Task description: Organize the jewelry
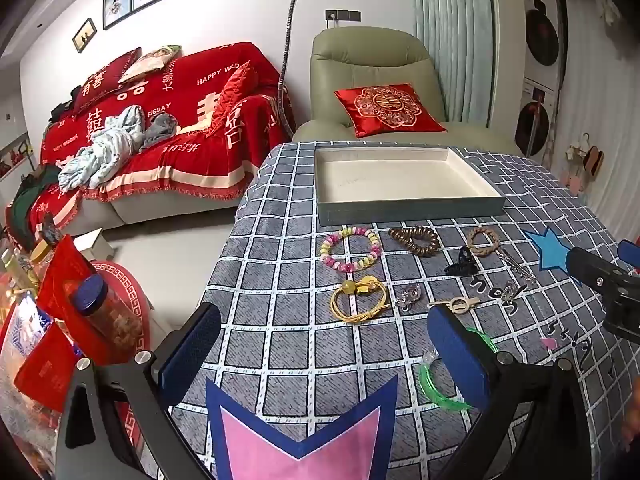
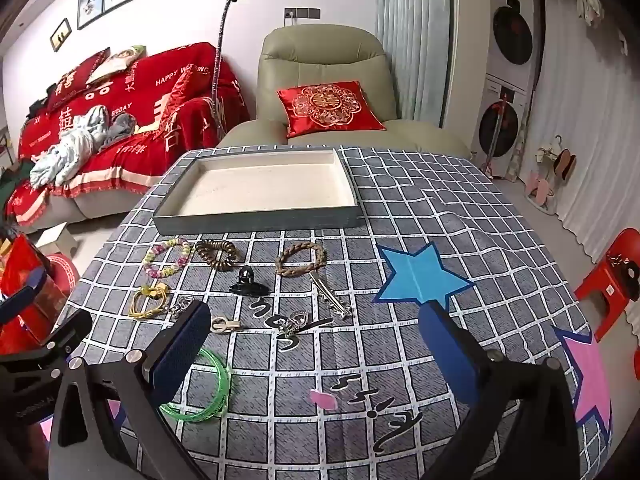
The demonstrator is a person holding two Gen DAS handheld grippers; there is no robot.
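Nothing is in the tray (image 1: 404,200) yet, and it sits at the table's far edge. Both my grippers, left (image 1: 324,356) and right (image 2: 316,354), hover with fingers spread wide and empty. The green bangle (image 2: 204,392) lies nearest, so I'd drop onto it first.

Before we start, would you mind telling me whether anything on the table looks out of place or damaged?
Nothing looks damaged or spilled. The tray sits empty while all the jewelry lies loose on the checked cloth in front of it; the green bangle lies nearest, apart from the rest. Both tools, left and right, are open and hold nothing.
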